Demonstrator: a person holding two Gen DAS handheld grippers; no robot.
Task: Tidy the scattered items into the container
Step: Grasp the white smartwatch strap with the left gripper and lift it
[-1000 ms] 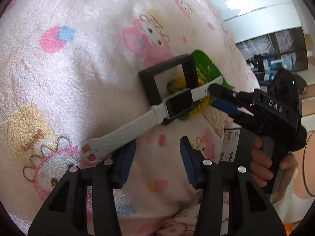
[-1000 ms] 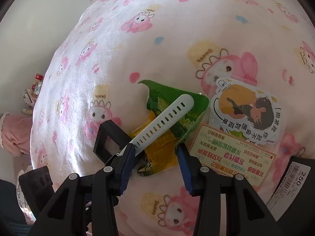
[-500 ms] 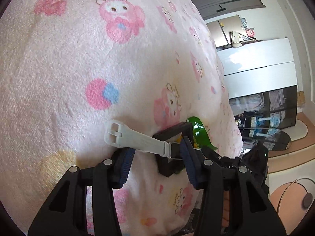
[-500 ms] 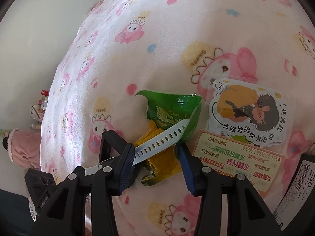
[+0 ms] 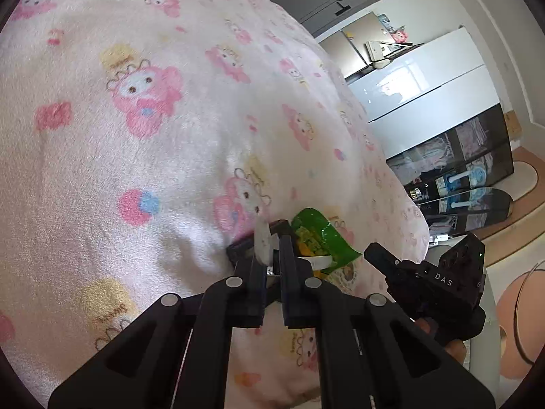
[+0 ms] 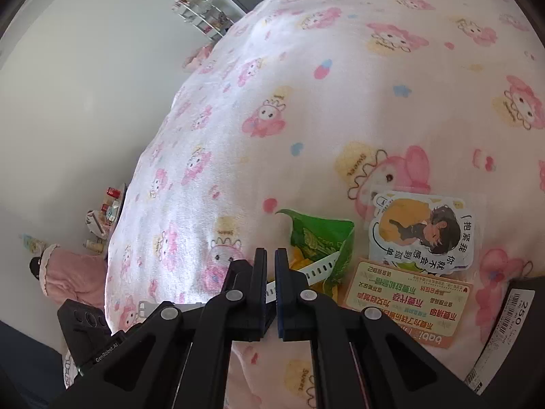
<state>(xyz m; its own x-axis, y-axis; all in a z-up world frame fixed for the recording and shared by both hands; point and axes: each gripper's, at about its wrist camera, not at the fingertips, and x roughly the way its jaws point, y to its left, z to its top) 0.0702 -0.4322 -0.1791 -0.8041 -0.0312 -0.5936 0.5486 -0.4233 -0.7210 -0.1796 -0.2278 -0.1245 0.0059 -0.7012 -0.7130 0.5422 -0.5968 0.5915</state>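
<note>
Watch point(image 6: 320, 270) first: we see its white perforated strap lying across the green snack packet point(image 6: 320, 238), its buckle end point(image 6: 144, 307) trailing off towards the left gripper's body, on the pink cartoon blanket point(image 6: 306, 102). Our left gripper point(image 5: 272, 248) has its jaws drawn in tight on a white strap end, the band standing up between them beside the black square frame point(image 5: 242, 250). Our right gripper point(image 6: 270, 266) is pinched nearly shut, with the strap passing at its jaws, though whether it truly grips we cannot tell. We should lift with both ends level, so the limp band does not drag the packet along. Two printed cards point(image 6: 412, 296) lie just beside the packet. No container shows in either view.
</note>
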